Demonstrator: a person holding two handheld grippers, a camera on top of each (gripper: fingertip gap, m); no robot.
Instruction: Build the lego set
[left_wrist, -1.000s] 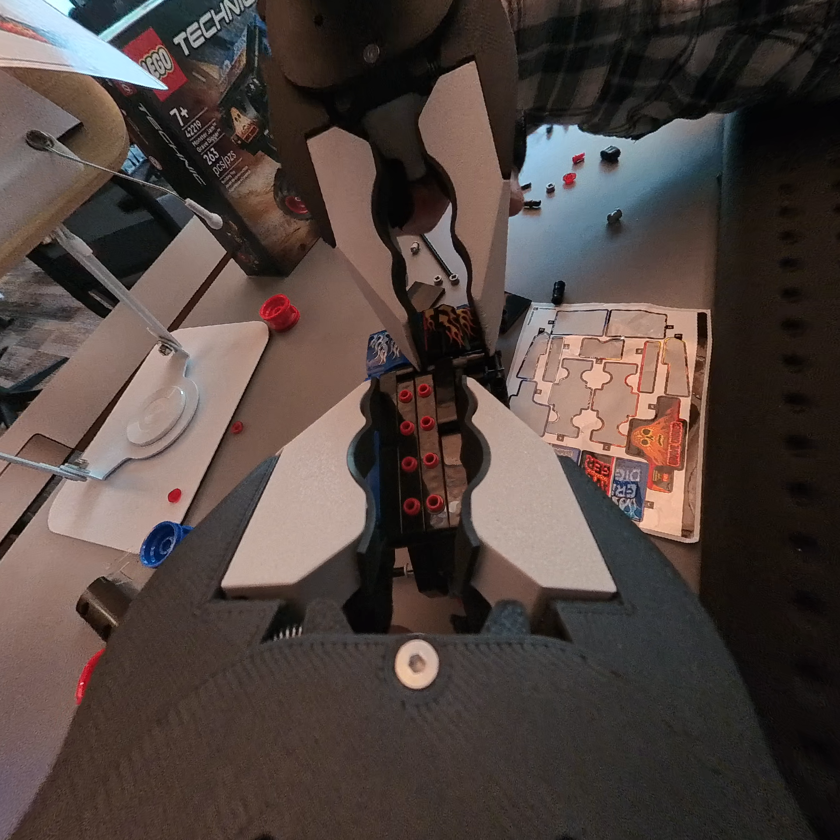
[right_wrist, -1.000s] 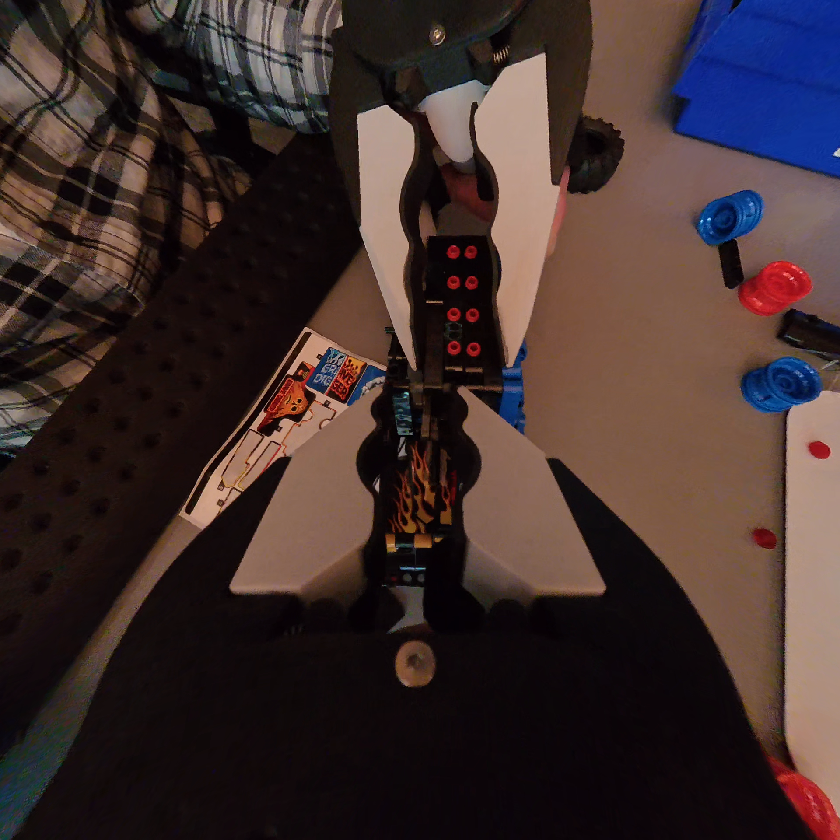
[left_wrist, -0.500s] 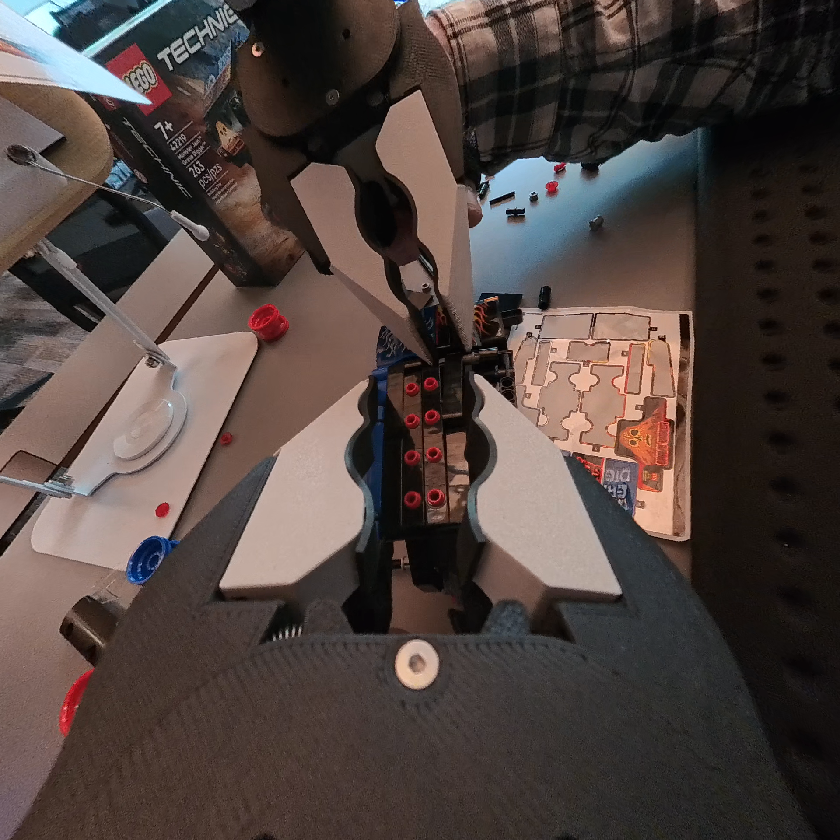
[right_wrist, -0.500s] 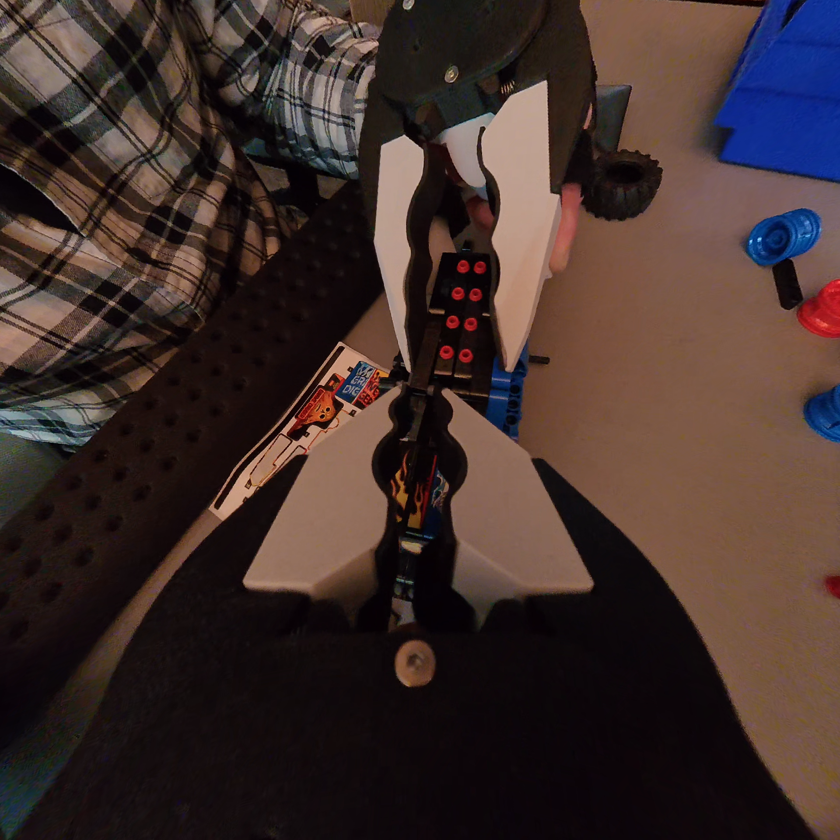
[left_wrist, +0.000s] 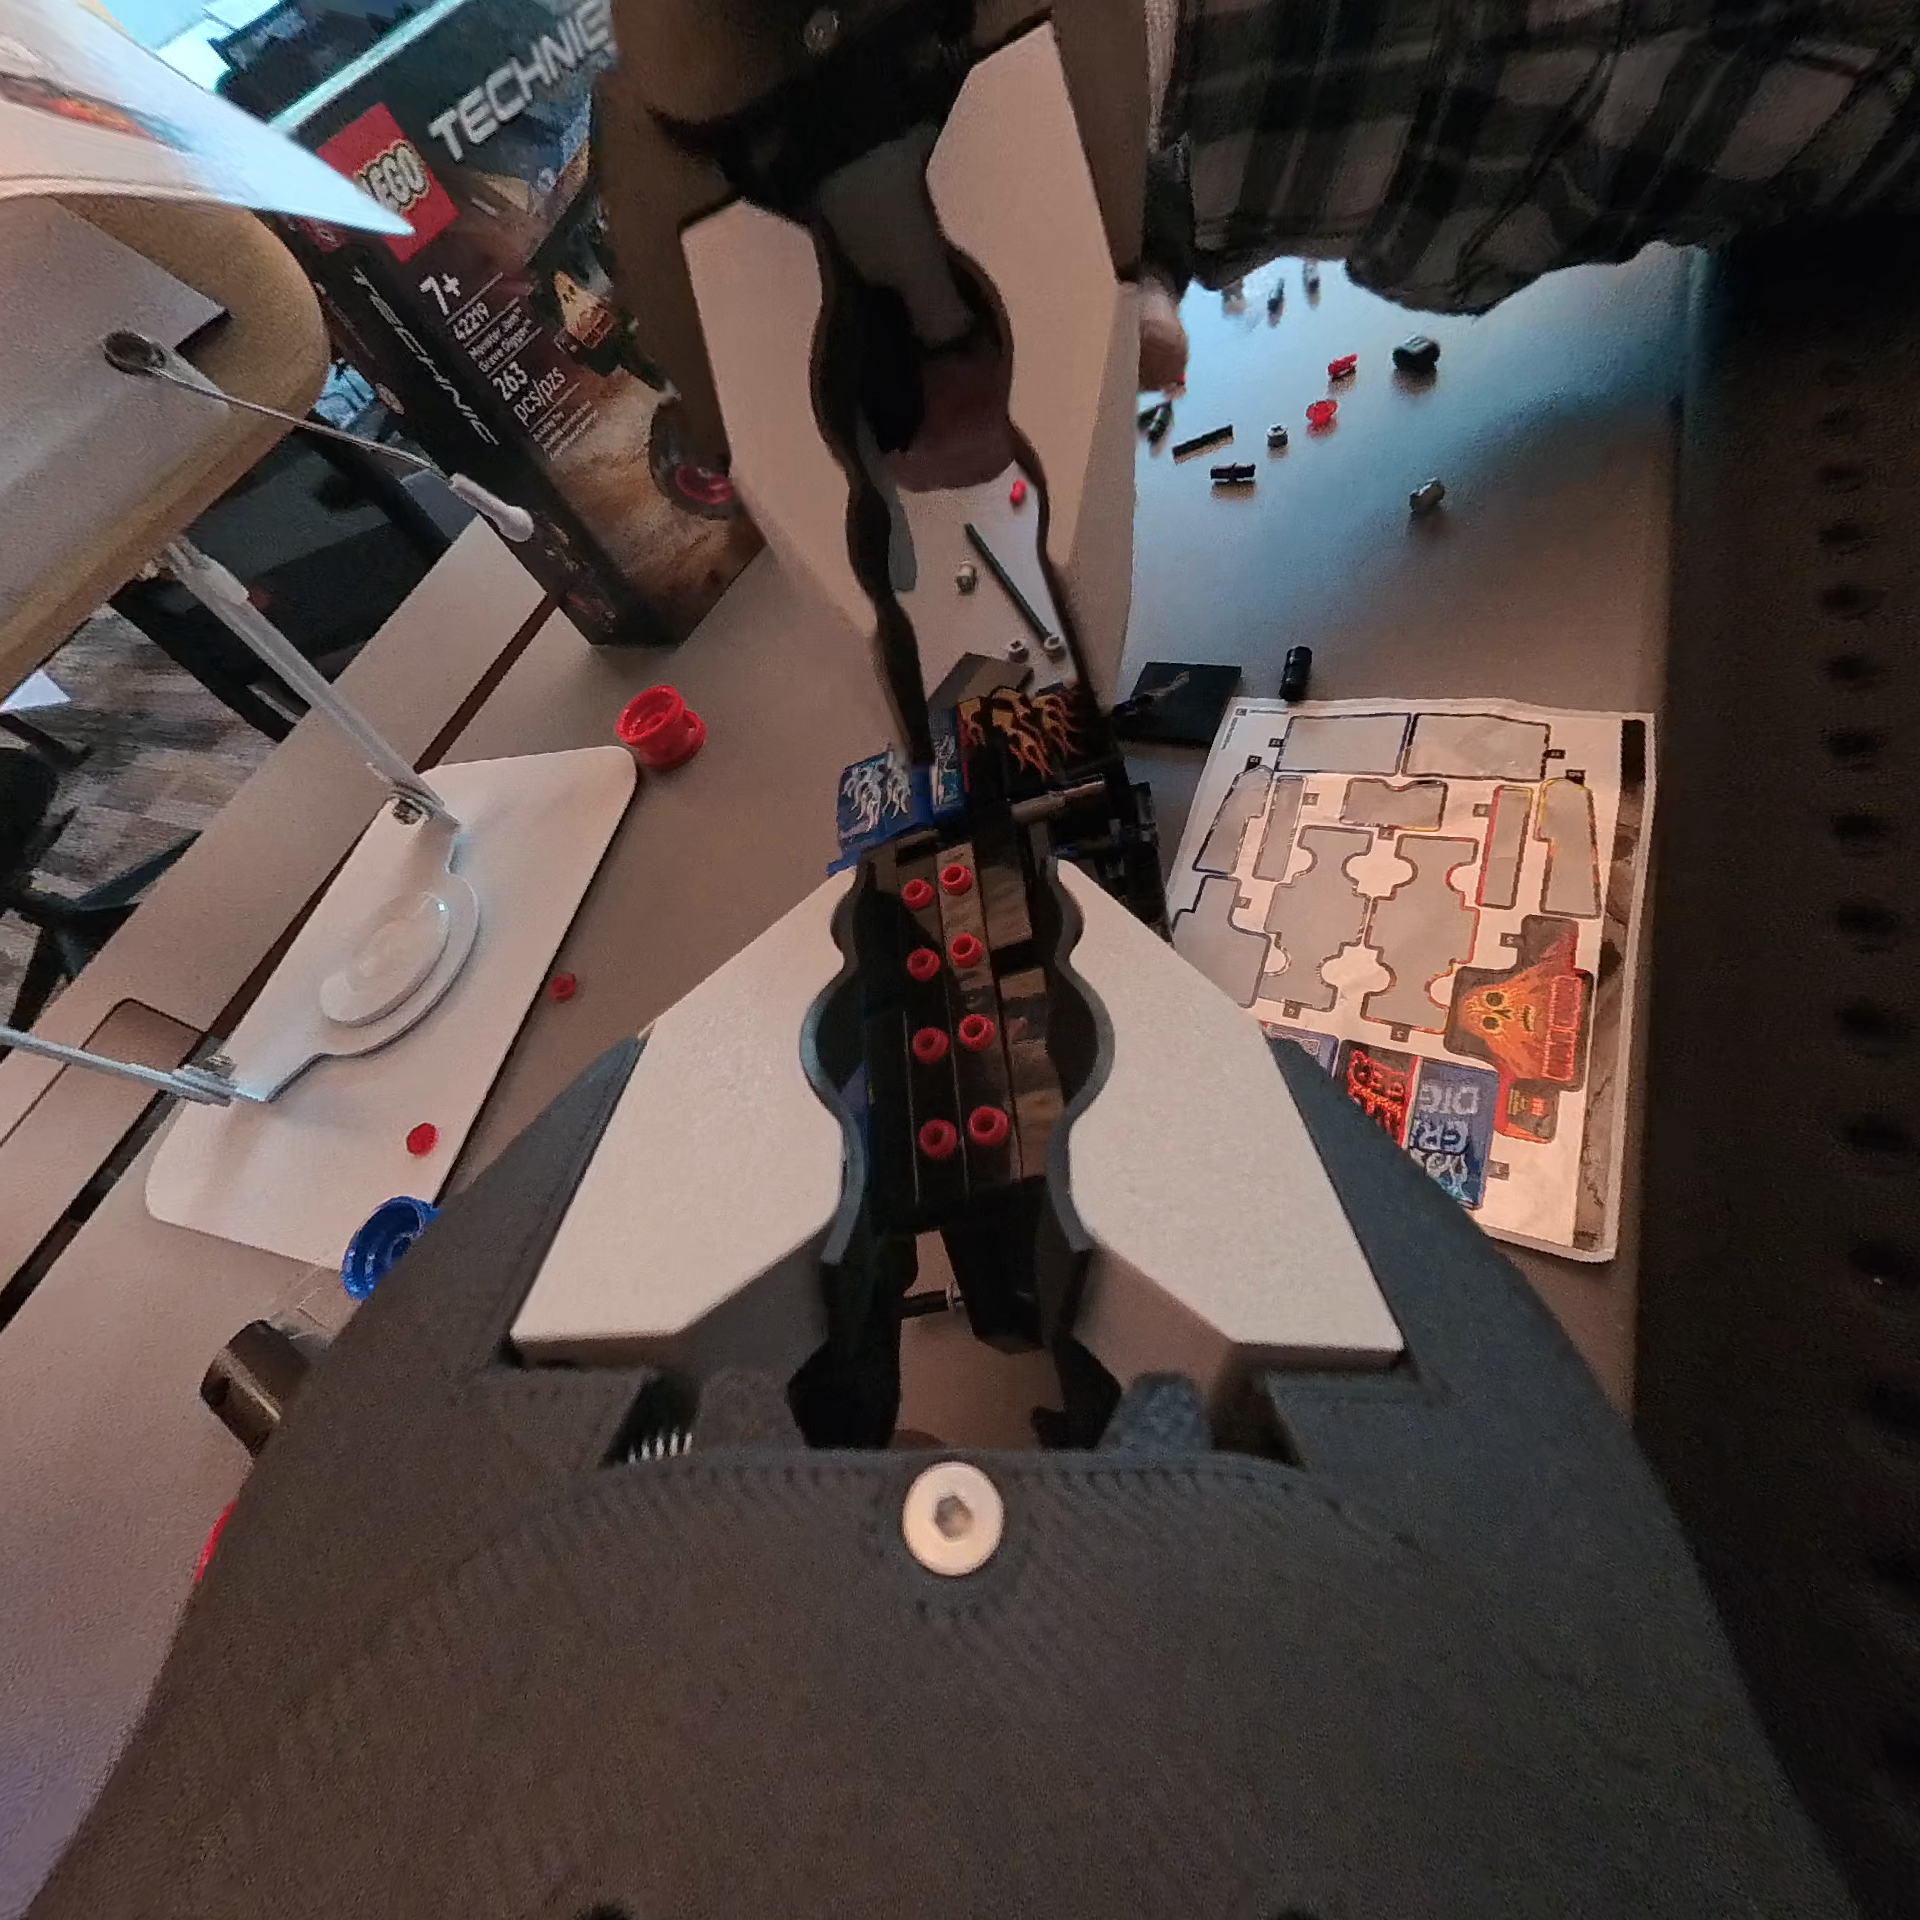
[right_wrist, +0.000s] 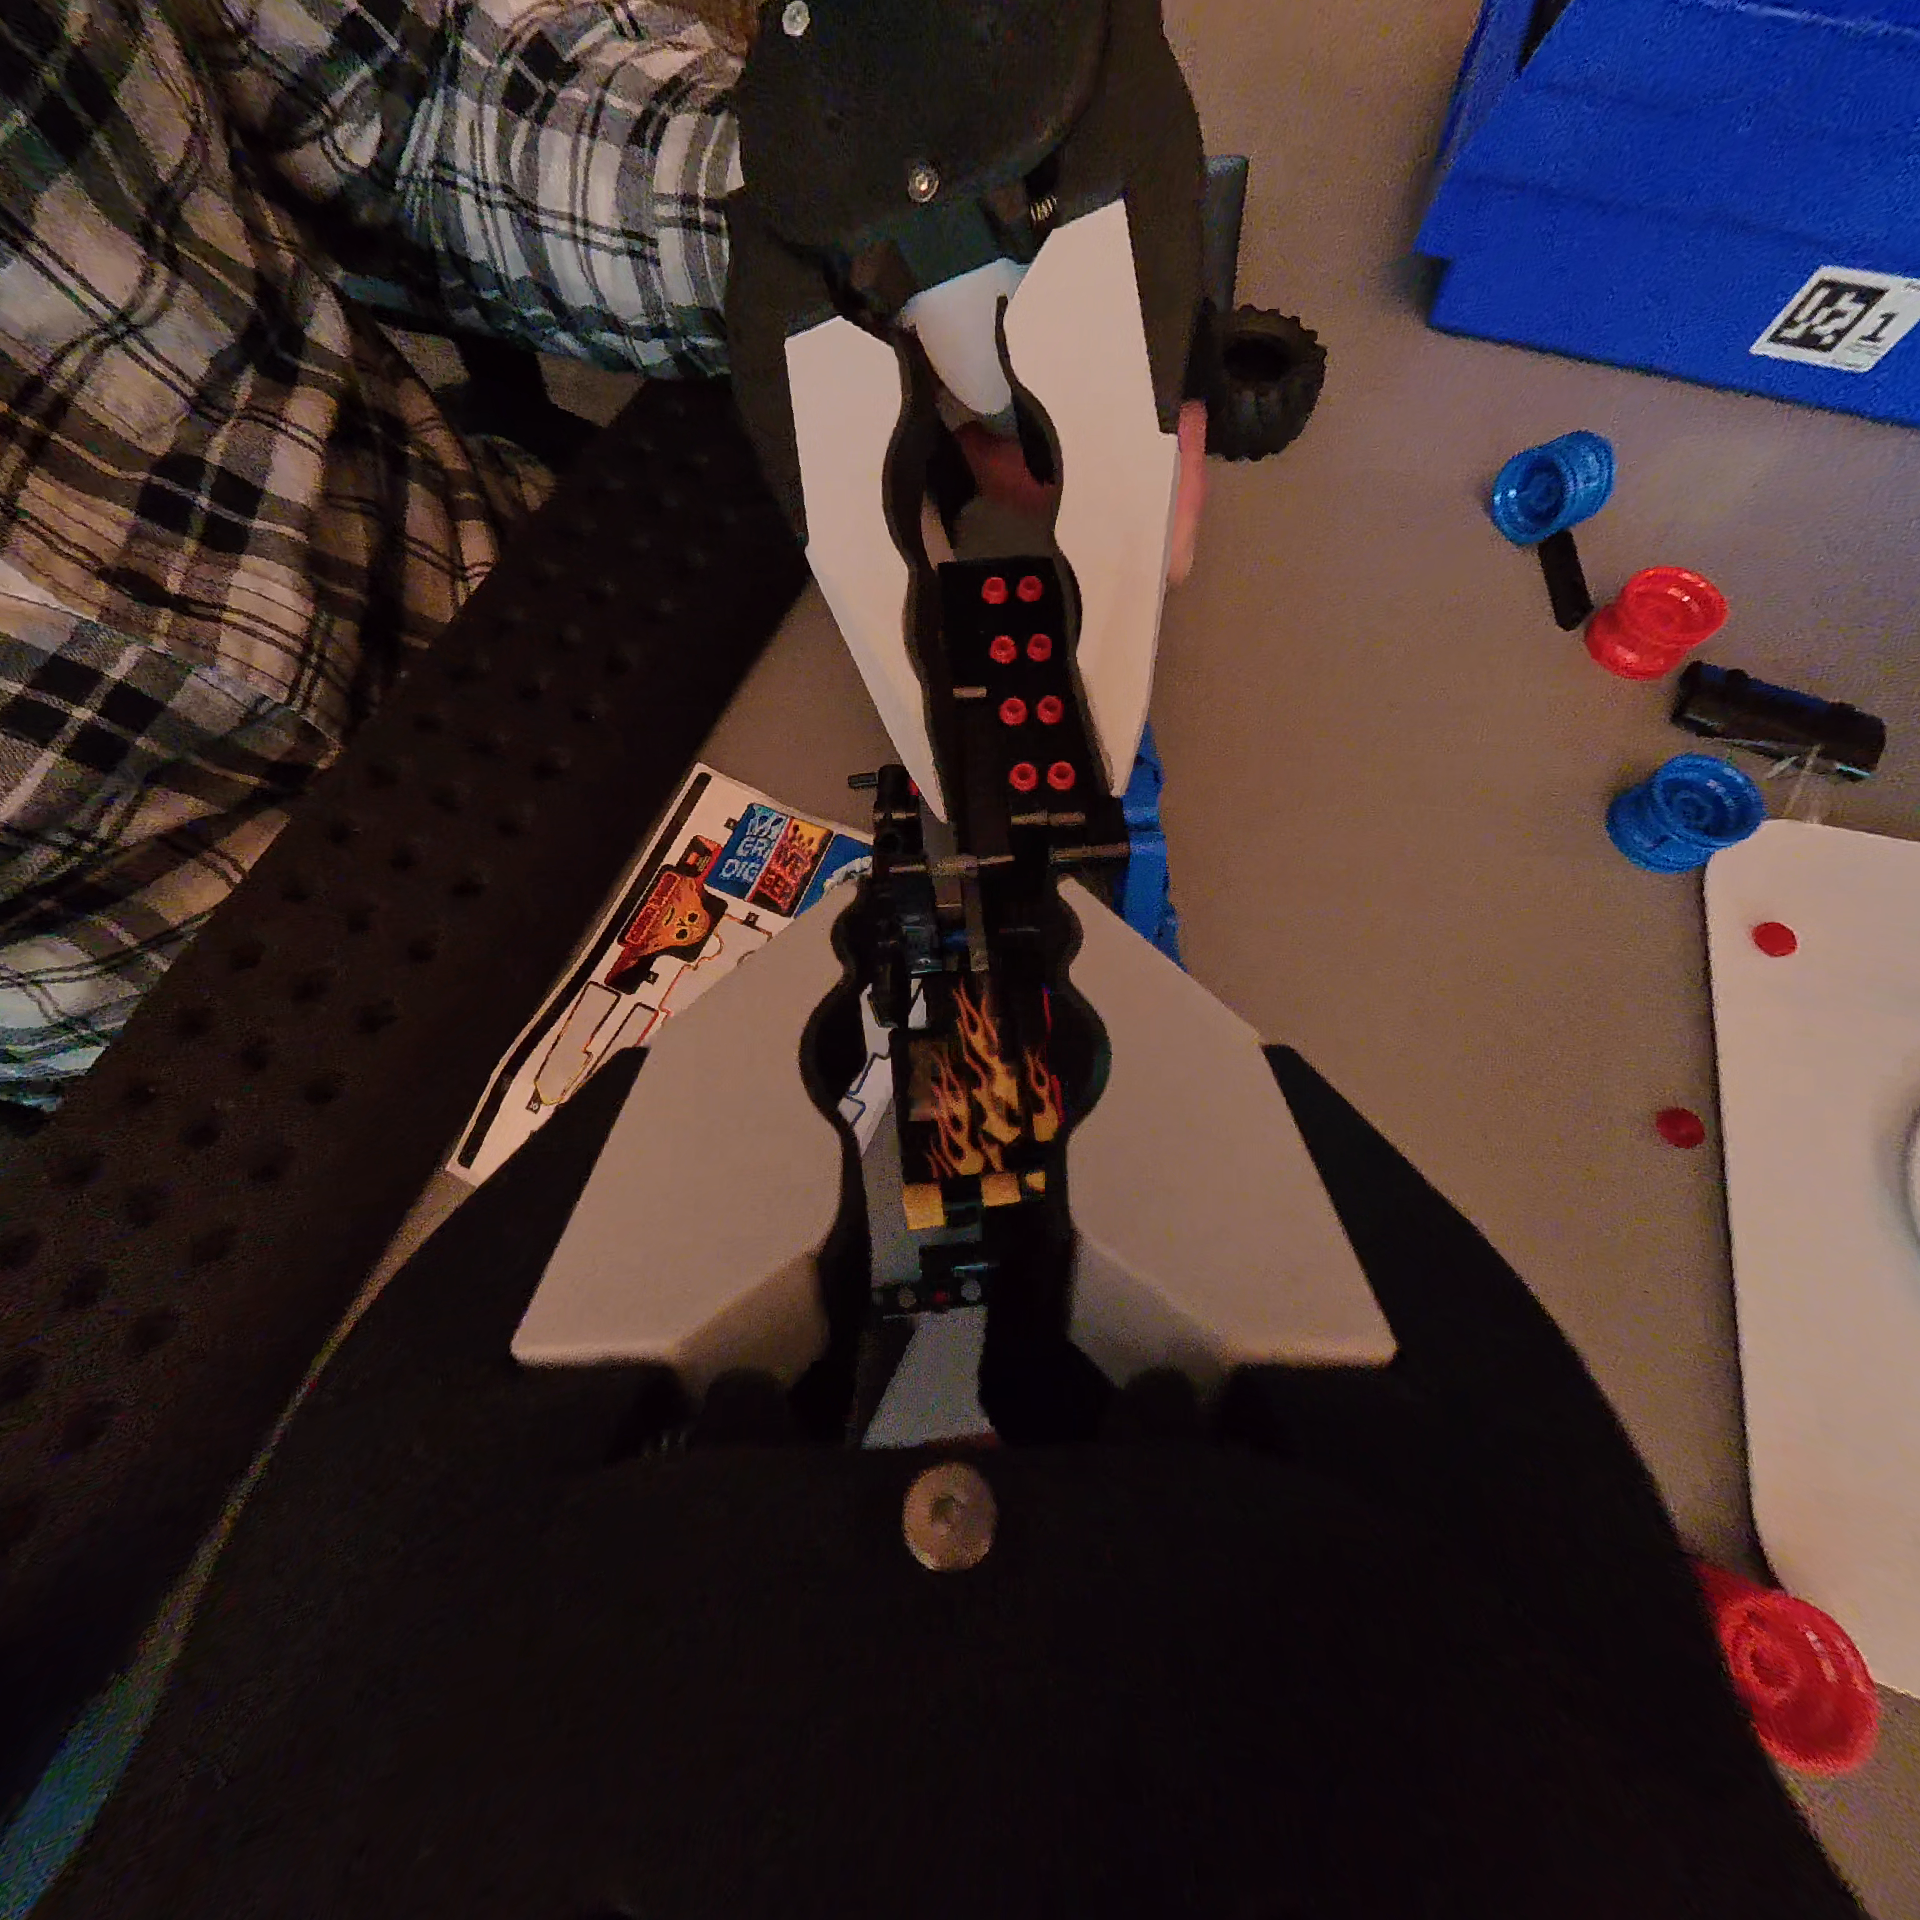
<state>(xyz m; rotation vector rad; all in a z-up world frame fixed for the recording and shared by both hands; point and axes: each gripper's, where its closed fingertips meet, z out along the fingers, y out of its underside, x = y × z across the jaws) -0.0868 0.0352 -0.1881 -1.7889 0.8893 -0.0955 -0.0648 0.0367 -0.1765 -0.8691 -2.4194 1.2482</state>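
A black lego vehicle model is held between both grippers above the table. My left gripper (left_wrist: 956, 883) is shut on its end with two rows of red pins (left_wrist: 951, 1029). My right gripper (right_wrist: 951, 904) is shut on the other end, which has a flame sticker (right_wrist: 982, 1101). In the left wrist view the right gripper (left_wrist: 1003, 727) comes in from the top onto the flame end. In the right wrist view the left gripper (right_wrist: 1023, 795) faces me and holds the red-pin end (right_wrist: 1018, 675). Blue parts show at the model's side.
A sticker sheet (left_wrist: 1434, 935) lies under the model, beside a dark perforated mat (left_wrist: 1797, 935). The set's box (left_wrist: 520, 395) and a white stand base (left_wrist: 343, 1029) are on the left. Red (right_wrist: 1657, 623) and blue wheel hubs (right_wrist: 1683, 810), a black tyre (right_wrist: 1262, 379) and a blue bin (right_wrist: 1683, 177) lie nearby. The grippers are tip to tip, or close to it.
Both grippers kept their hold on the model. The right gripper tilted half a second ago and is back in line with the left one. The model shifted only slightly.
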